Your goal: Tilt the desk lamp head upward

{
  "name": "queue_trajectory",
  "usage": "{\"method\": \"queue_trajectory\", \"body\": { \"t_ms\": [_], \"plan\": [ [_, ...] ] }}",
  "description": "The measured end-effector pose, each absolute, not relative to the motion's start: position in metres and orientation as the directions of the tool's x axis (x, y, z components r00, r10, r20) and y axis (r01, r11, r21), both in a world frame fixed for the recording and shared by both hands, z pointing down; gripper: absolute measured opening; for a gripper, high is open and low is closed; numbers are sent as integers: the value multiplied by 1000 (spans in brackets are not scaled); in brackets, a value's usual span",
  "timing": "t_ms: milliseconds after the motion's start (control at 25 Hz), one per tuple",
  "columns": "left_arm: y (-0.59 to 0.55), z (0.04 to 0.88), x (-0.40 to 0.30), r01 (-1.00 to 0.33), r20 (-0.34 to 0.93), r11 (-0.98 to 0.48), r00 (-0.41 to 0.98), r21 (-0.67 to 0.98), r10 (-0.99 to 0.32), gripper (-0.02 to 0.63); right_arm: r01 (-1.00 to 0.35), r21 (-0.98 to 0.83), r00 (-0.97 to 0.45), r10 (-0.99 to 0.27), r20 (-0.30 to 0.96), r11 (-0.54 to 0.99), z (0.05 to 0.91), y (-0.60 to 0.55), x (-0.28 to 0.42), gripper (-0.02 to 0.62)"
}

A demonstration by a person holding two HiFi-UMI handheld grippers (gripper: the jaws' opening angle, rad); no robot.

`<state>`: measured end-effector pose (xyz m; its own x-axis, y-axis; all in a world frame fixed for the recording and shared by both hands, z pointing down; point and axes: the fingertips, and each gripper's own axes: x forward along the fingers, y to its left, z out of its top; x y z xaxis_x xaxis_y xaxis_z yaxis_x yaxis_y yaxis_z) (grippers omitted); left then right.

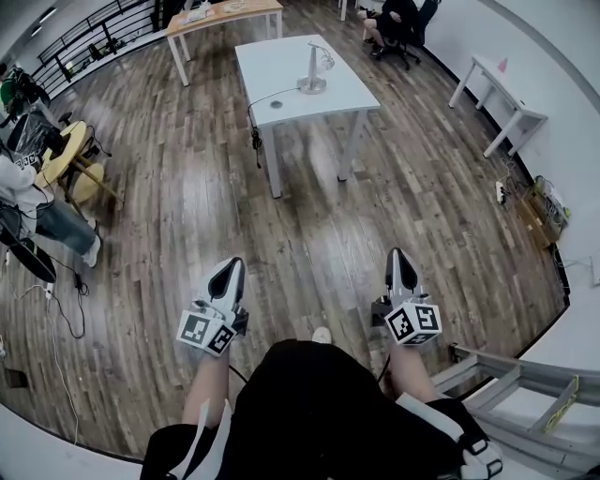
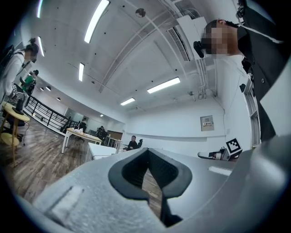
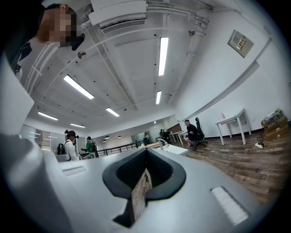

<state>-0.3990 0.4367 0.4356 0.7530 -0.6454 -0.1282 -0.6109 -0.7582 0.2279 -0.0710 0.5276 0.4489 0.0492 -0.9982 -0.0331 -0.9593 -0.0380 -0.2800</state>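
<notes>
The silver desk lamp [image 1: 314, 67] stands on a white table [image 1: 281, 61] far ahead of me across the wooden floor, its head bent over to the right. My left gripper [image 1: 229, 266] and right gripper [image 1: 398, 255] are held low near my body, well short of the table. Both are shut with nothing between the jaws. In the right gripper view the lamp [image 3: 160, 144] is small in the distance on the white table [image 3: 177, 149], beyond the right gripper [image 3: 144, 179]. The left gripper [image 2: 146, 182] points towards the same table [image 2: 101, 150]; the lamp cannot be made out there.
A small round black object [image 1: 276, 104] with a cable lies on the table's near side. A wooden table [image 1: 225, 13] stands behind, a small white table [image 1: 495, 90] at the right, a seated person [image 1: 396, 22] at the back. A yellow stool [image 1: 67, 156] and people stand left; a metal frame [image 1: 525, 382] lies near right.
</notes>
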Motion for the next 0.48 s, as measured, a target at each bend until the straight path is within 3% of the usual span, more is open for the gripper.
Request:
{"method": "queue_trajectory", "body": {
  "t_ms": [280, 480],
  "plan": [
    [423, 427, -335, -594, -176, -770, 753, 231, -634, -2, -961, -277, 10, -1000, -17, -5, 452, 520, -24, 2],
    [416, 439, -303, -568, -132, -785, 783, 245, -608, -2, -953, -299, 53, -999, 11, -54, 468, 523, 7, 2]
  ]
}}
